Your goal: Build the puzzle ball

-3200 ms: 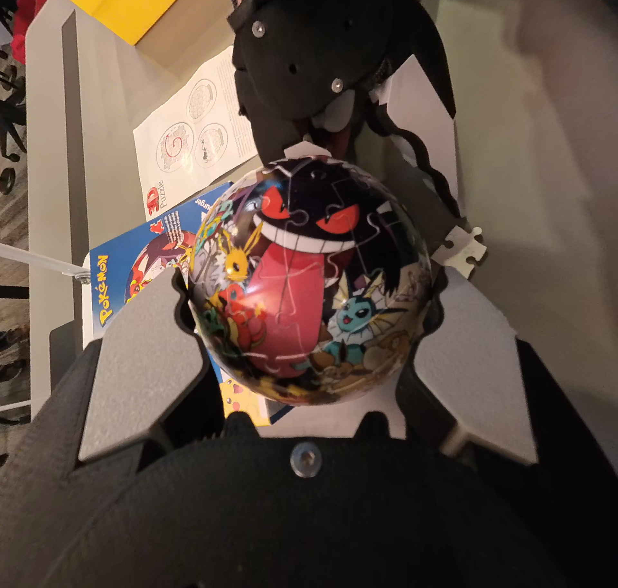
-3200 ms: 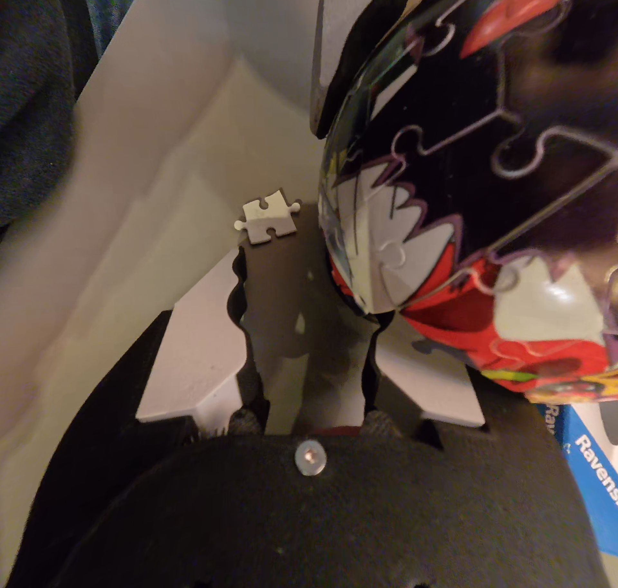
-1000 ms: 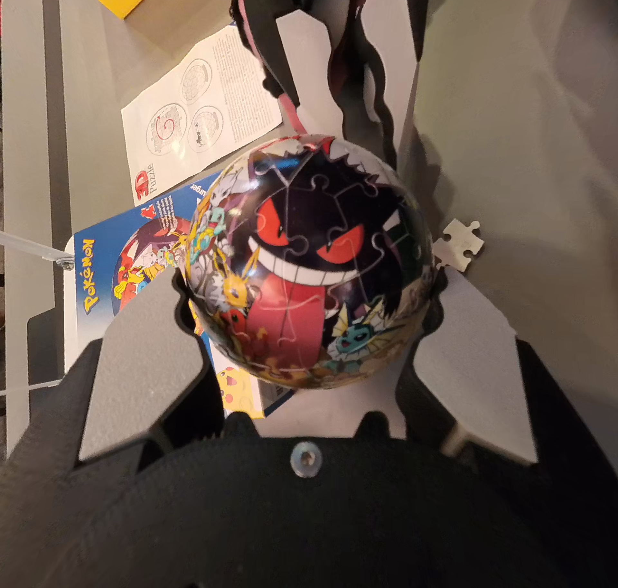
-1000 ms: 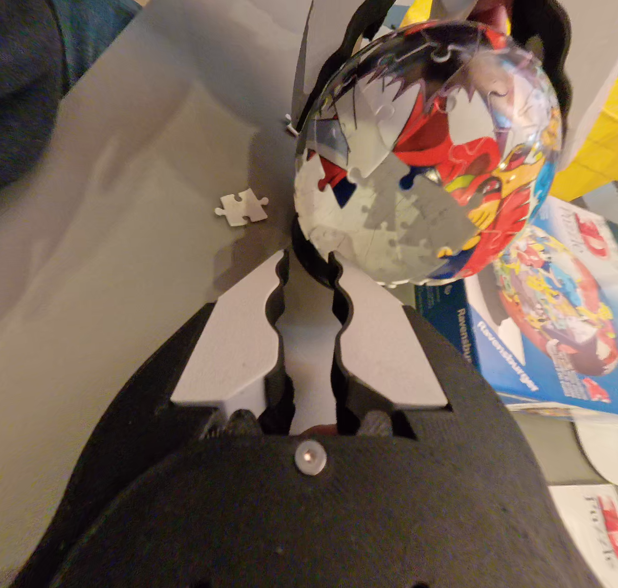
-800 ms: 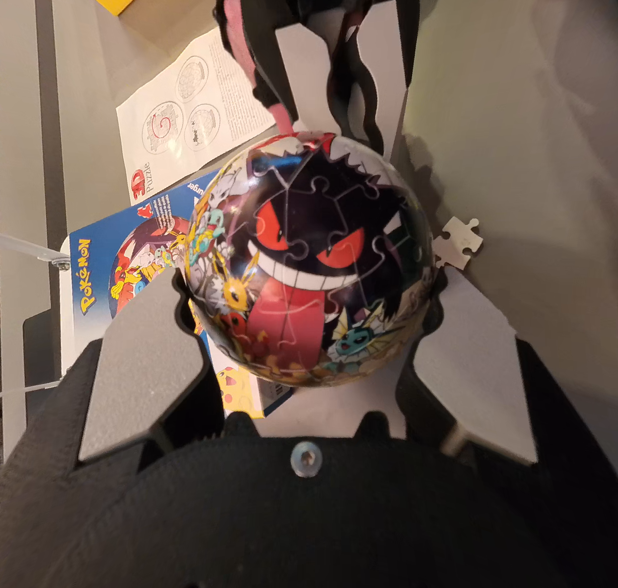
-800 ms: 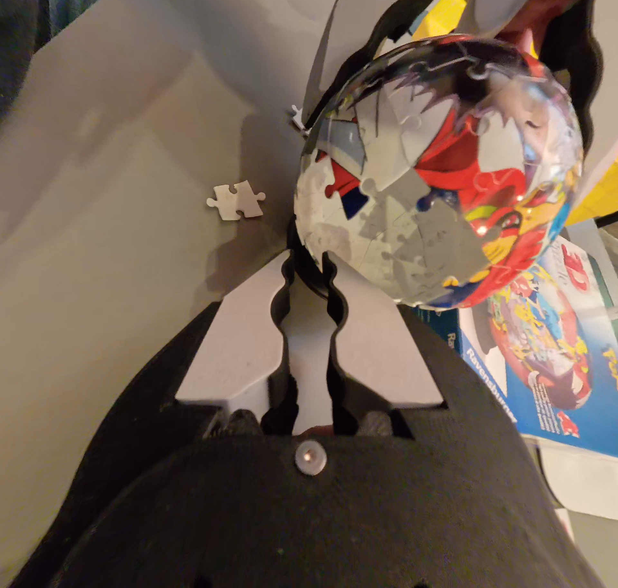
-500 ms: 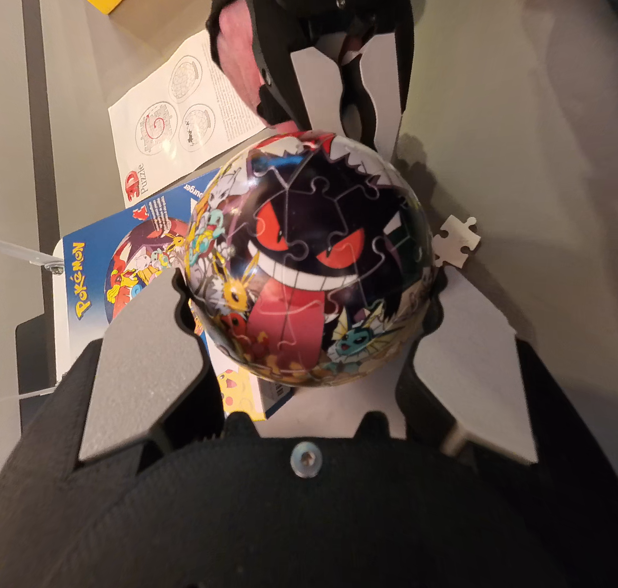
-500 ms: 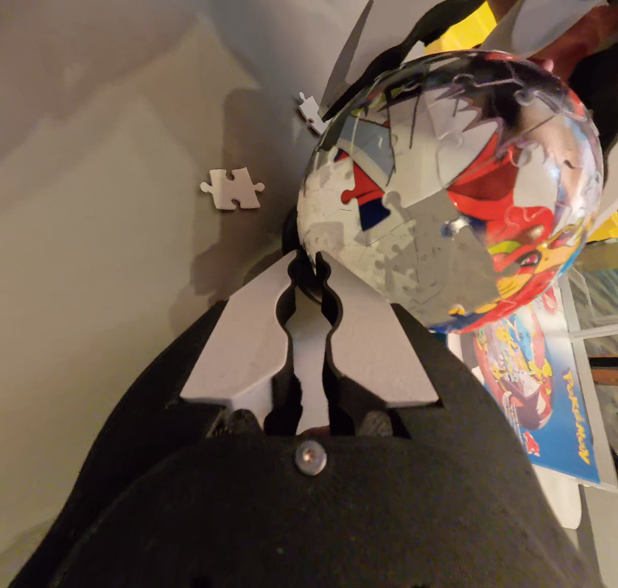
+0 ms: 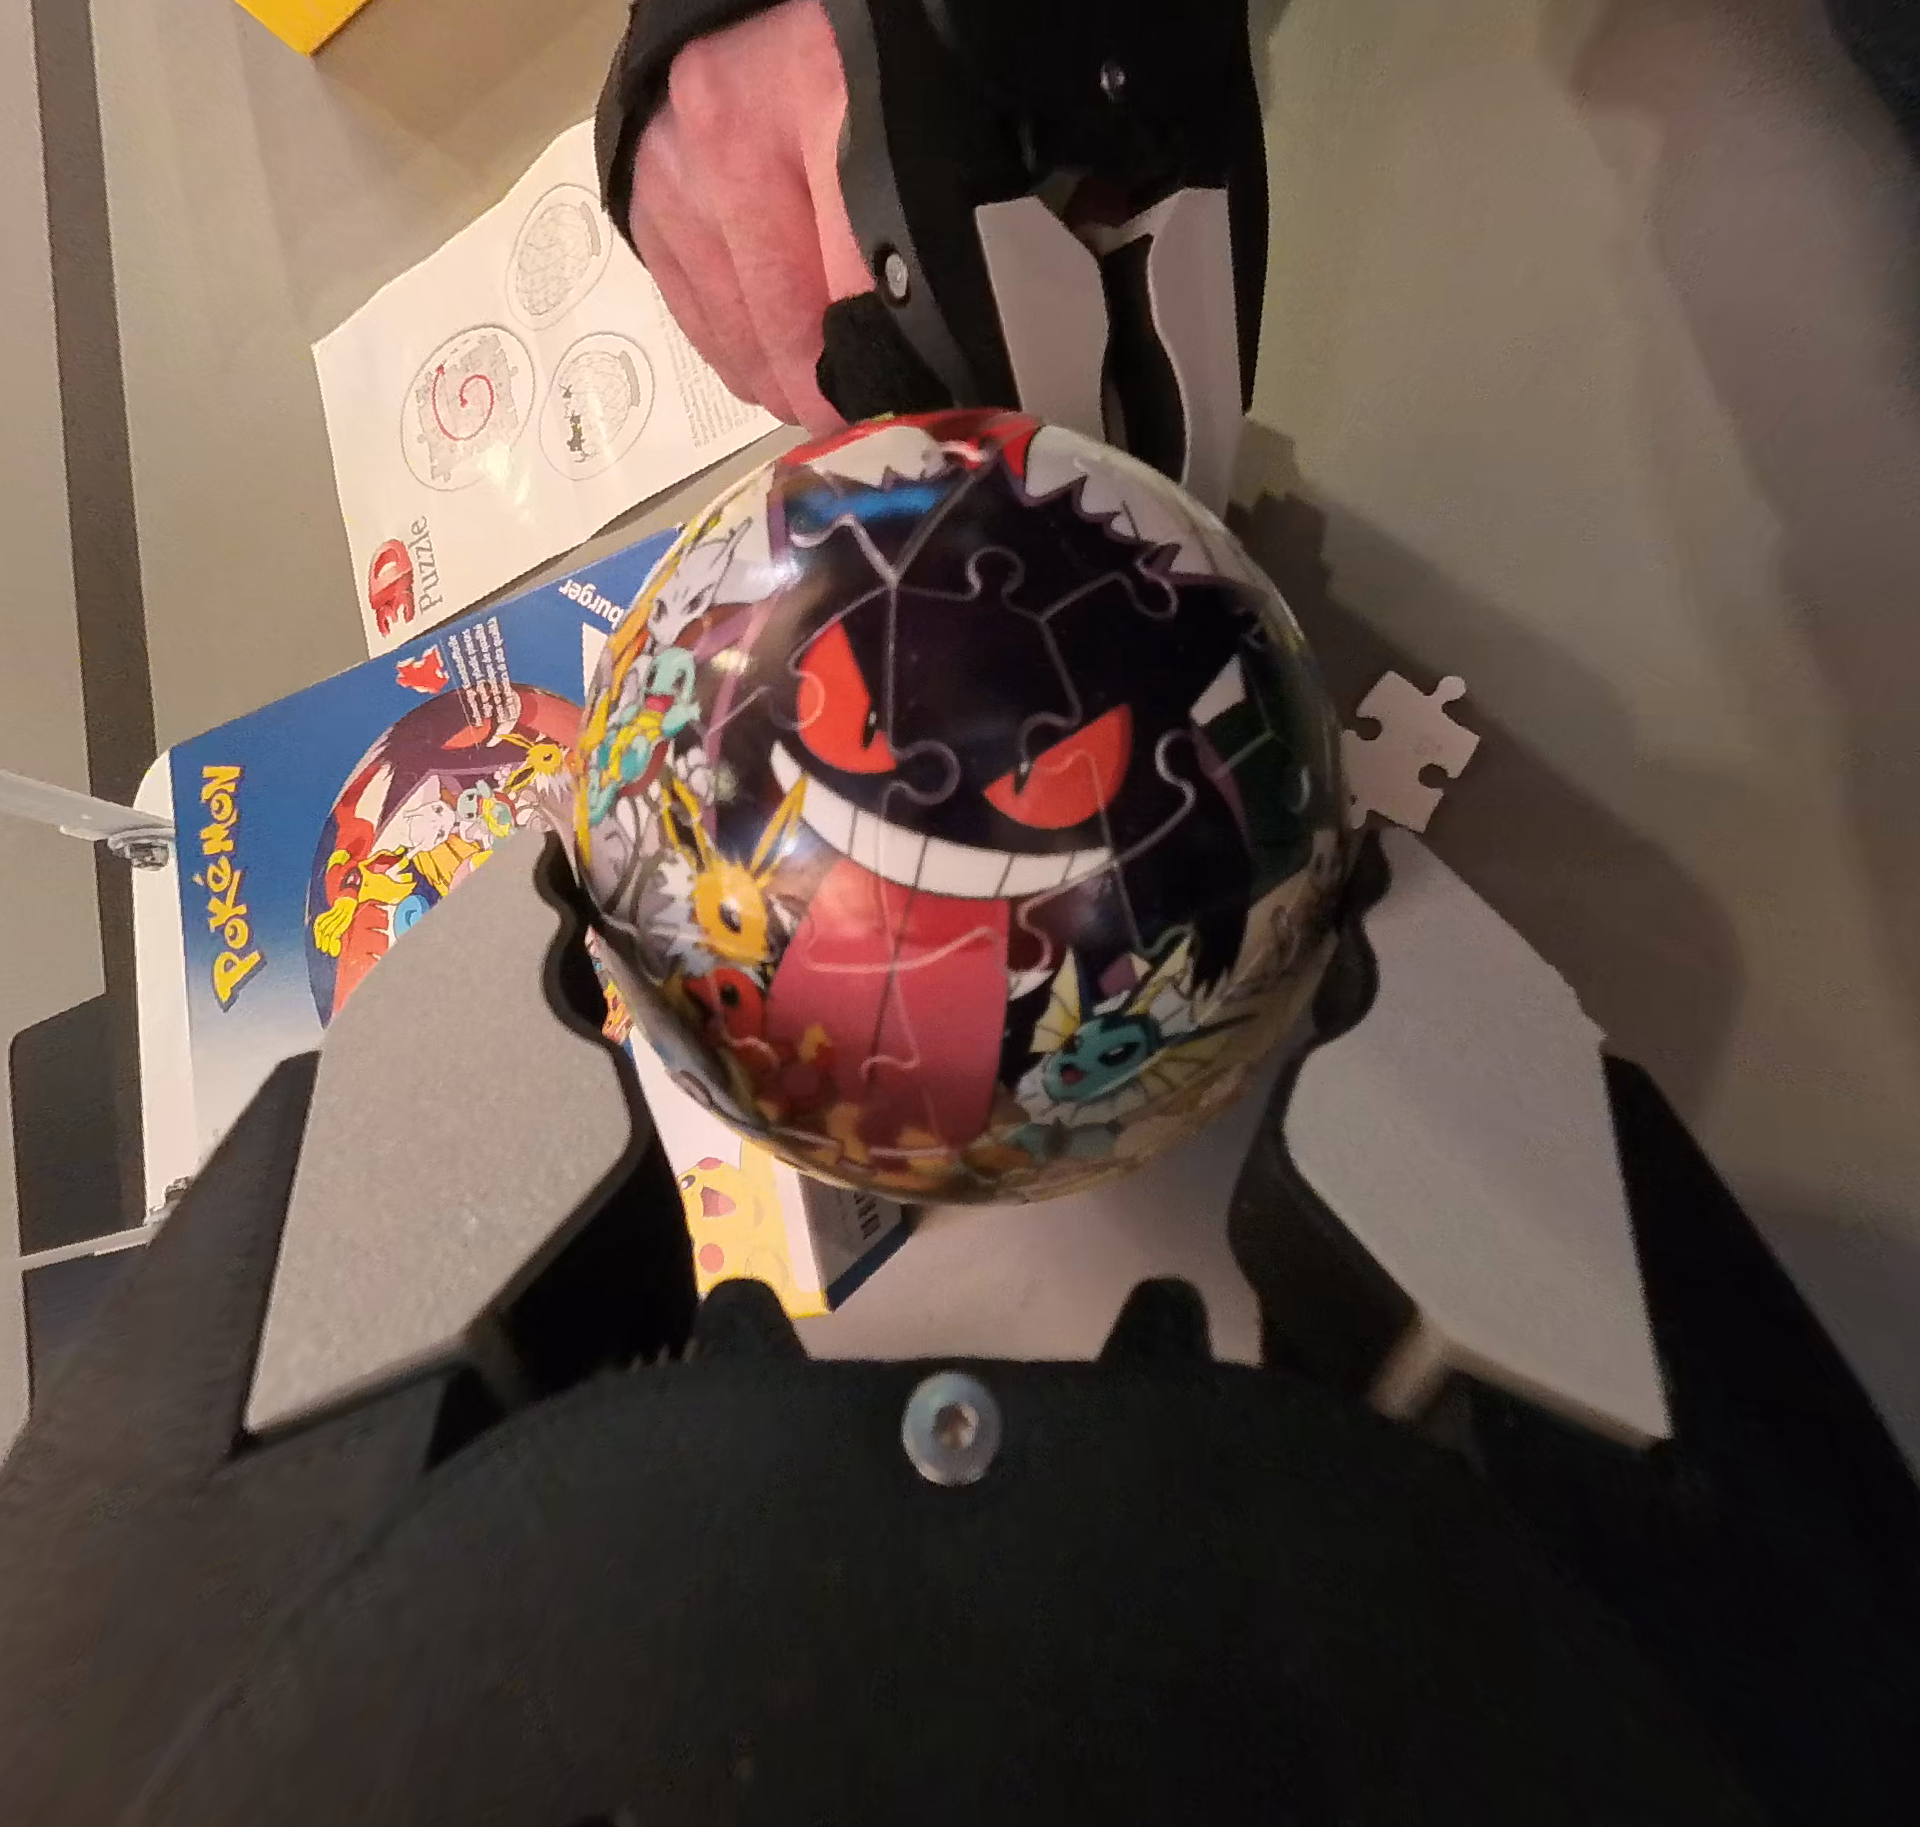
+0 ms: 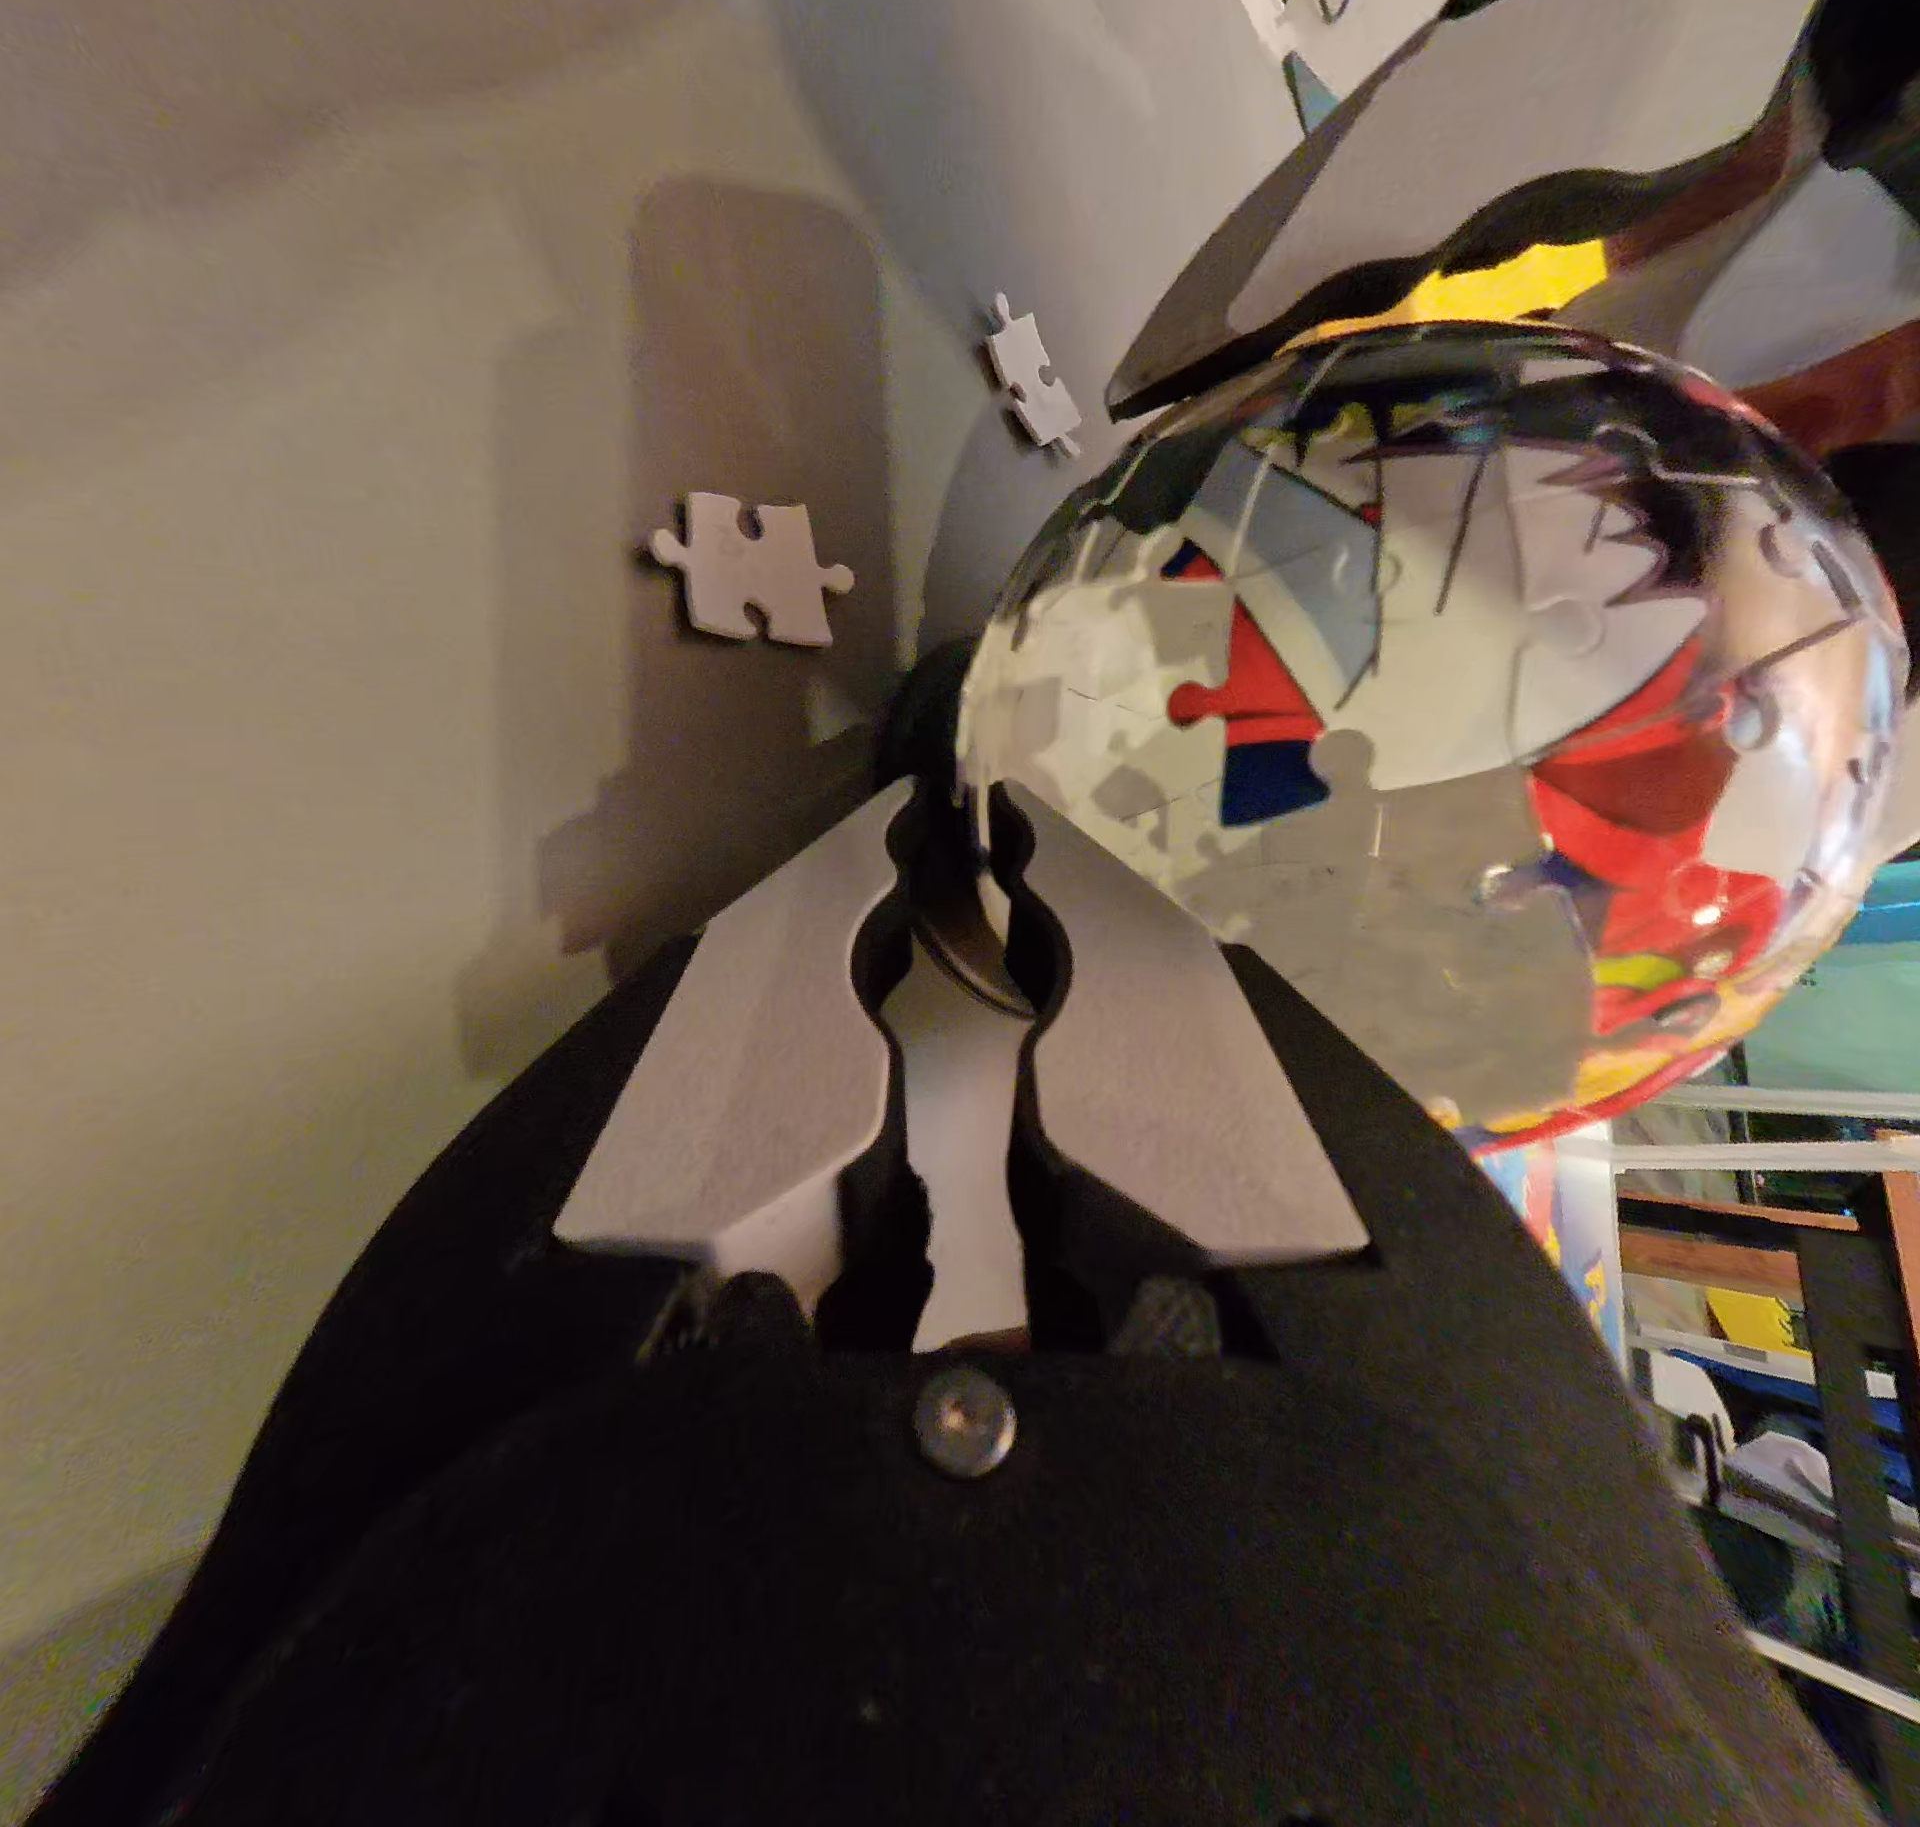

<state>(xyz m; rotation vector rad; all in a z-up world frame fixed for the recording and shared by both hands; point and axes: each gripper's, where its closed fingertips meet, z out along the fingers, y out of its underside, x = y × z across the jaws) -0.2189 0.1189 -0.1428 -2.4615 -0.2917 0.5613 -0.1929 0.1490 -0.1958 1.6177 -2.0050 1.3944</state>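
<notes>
Between the grey fingers of the left gripper, at the centre of the left wrist view, sits the puzzle ball, clamped on both sides above the grey table. At 3 o'clock of it lies a loose white puzzle piece; at 9 o'clock, the blue puzzle box; at 11 o'clock, an instruction sheet.

From the right wrist view, the right gripper has its jaws nearly closed, tips at the ball's edge; possibly nipping something dark, too blurred to tell. Another white piece lies at 10 o'clock.
</notes>
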